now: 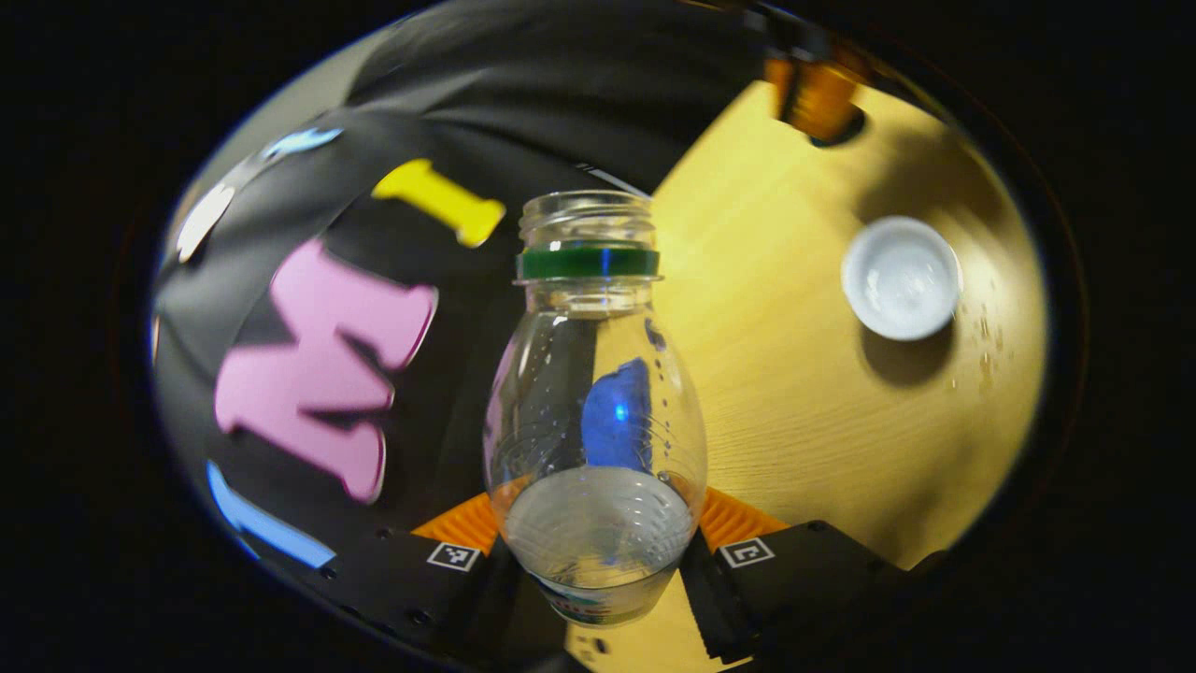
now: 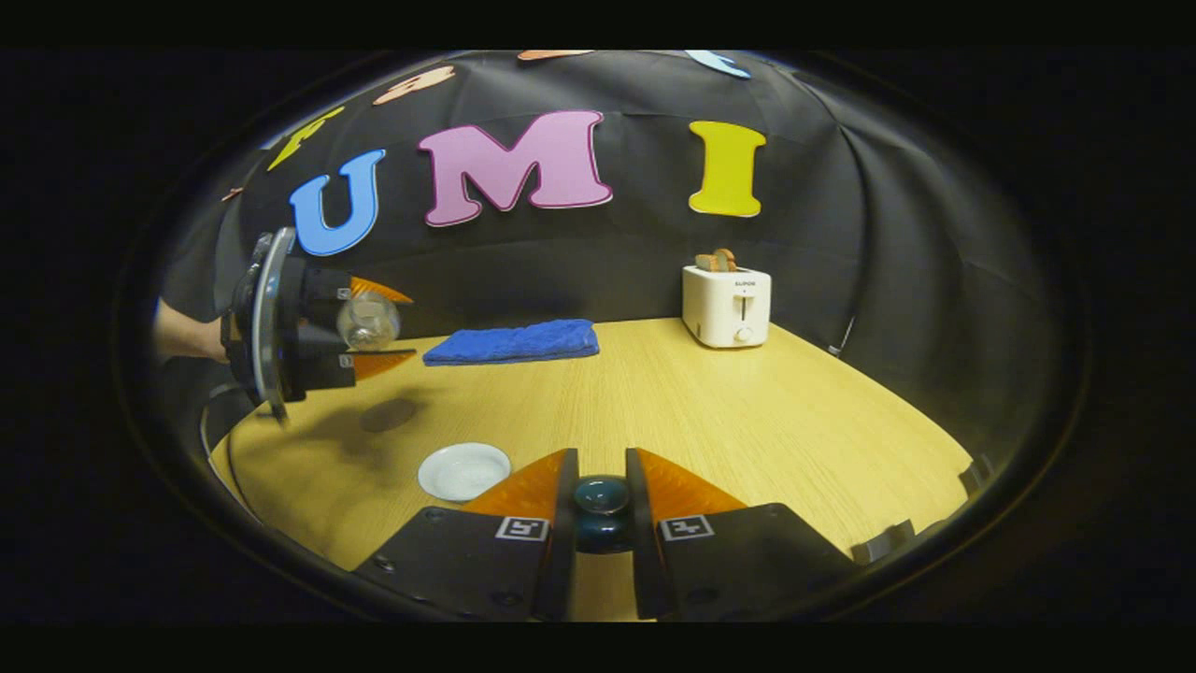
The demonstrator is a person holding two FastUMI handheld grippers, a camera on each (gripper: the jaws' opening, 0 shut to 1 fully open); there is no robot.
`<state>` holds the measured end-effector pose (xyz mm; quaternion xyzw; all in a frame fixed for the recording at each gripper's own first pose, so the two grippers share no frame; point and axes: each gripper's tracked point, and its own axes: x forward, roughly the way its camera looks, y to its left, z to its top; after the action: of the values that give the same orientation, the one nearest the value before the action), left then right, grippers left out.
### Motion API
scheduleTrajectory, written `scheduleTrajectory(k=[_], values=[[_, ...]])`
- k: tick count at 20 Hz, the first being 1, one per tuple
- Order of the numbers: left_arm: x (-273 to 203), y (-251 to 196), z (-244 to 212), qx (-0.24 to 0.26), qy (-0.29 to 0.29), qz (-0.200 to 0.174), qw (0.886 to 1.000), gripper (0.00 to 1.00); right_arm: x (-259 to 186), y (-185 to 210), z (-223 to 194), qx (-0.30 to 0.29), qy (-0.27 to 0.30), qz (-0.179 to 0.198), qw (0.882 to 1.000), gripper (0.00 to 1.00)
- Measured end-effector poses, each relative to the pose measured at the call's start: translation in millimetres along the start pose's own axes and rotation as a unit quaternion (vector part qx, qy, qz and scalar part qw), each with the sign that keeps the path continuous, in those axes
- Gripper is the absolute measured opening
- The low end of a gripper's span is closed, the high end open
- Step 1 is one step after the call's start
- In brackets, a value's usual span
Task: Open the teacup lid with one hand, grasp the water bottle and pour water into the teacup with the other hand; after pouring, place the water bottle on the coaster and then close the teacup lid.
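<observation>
A clear, uncapped water bottle (image 1: 593, 402) with a green neck ring stands between my left gripper's (image 1: 593, 523) fingers, which are shut on its lower body. A little water sits in its base. In the right gripper view the left gripper (image 2: 374, 327) hangs above the table's left side with the bottle (image 2: 368, 320) in it. My right gripper (image 2: 601, 467) is shut on a dark teal lid knob (image 2: 601, 495) low over the table's front; what lies under it is hidden. A round white coaster (image 2: 464, 470) lies on the table, left of the right gripper; the same coaster (image 1: 902, 278) appears in the left gripper view.
A folded blue towel (image 2: 514, 341) lies at the back of the wooden table (image 2: 747, 421). A white toaster (image 2: 726, 305) with bread in it stands at the back right. A person's hand (image 2: 187, 336) holds the left gripper. One finger of the right gripper (image 1: 813, 93) shows at the top.
</observation>
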<state>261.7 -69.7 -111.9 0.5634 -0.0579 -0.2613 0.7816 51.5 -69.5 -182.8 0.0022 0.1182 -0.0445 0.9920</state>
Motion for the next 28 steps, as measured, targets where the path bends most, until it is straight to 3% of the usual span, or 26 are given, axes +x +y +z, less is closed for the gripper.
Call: scheduleTrajectory(k=[1, 2, 4, 5, 7, 8, 10, 11, 13, 15, 16, 17, 19, 22, 24, 25, 26, 28], values=[[-3.8, 8.1, -7.5, -0.079, 0.002, 0.007, 0.997, 0.78, 3.3, 2.5, -0.4, 0.000, 0.002, 0.004, 1.000, 0.24], [-6.2, 11.3, -15.2, -0.164, 0.006, 0.018, 0.986, 0.77, 7.1, 6.3, -1.8, 0.005, 0.006, 0.008, 1.000, 0.24], [-1.6, 11.3, -31.1, -0.321, 0.014, 0.035, 0.946, 0.77, 13.0, 15.0, -1.1, 0.011, 0.008, 0.014, 1.000, 0.24], [2.9, 7.3, -38.5, -0.385, 0.016, 0.044, 0.922, 0.78, 16.6, 21.2, 0.5, 0.008, 0.006, 0.017, 1.000, 0.34], [20.2, -8.1, -51.1, -0.474, 0.015, 0.060, 0.878, 0.78, 19.0, 32.3, 4.5, 0.001, -0.001, 0.024, 1.000, 0.34], [30.2, -17.9, -52.0, -0.503, 0.013, 0.061, 0.862, 0.78, 20.1, 38.3, 4.7, -0.003, -0.002, 0.030, 1.000, 0.29], [40.4, -38.4, -52.6, -0.542, 0.017, 0.042, 0.839, 0.78, 19.8, 48.2, 2.4, -0.012, -0.003, 0.039, 0.999, 0.28], [45.4, -47.6, -54.2, -0.557, 0.019, 0.034, 0.829, 0.78, 20.9, 51.9, 1.9, -0.018, -0.003, 0.043, 0.999, 0.33], [48.2, -43.2, -59.3, -0.567, 0.009, 0.057, 0.822, 0.79, 20.8, 55.2, 1.5, -0.026, -0.004, 0.046, 0.999, 0.28], [52.6, -39.0, -69.7, -0.564, 0.010, 0.076, 0.822, 0.78, 22.1, 58.2, 3.8, -0.024, -0.005, 0.050, 0.998, 0.33], [50.4, -41.4, -71.0, -0.563, 0.014, 0.077, 0.823, 0.79, 23.7, 60.1, 4.9, -0.022, -0.005, 0.051, 0.998, 0.24], [51.8, -40.2, -72.2, -0.561, 0.011, 0.077, 0.824, 0.79, 24.7, 61.2, 6.7, -0.021, -0.006, 0.052, 0.998, 0.29], [50.7, -40.7, -72.7, -0.555, 0.011, 0.077, 0.829, 0.80, 27.9, 65.2, 9.9, -0.019, -0.008, 0.053, 0.998, 0.24], [47.8, -49.8, -71.3, -0.564, 0.019, 0.068, 0.823, 0.82, 30.0, 73.7, 14.4, -0.015, -0.012, 0.058, 0.998, 0.24], [43.3, -48.0, -70.6, -0.567, 0.017, 0.070, 0.821, 0.83, 33.3, 77.5, 18.2, -0.019, -0.012, 0.061, 0.998, 0.33], [40.6, -47.4, -71.5, -0.566, 0.018, 0.072, 0.821, 0.85, 33.6, 77.6, 20.7, -0.022, -0.016, 0.061, 0.998, 0.24], [37.2, -48.7, -72.5, -0.563, 0.023, 0.071, 0.823, 0.93, 34.3, 77.6, 23.1, -0.023, -0.019, 0.061, 0.998, 0.24], [29.0, -52.9, -74.0, -0.561, 0.036, 0.068, 0.824, 0.97, 35.9, 78.2, 26.8, -0.023, -0.023, 0.062, 0.998, 0.24]])
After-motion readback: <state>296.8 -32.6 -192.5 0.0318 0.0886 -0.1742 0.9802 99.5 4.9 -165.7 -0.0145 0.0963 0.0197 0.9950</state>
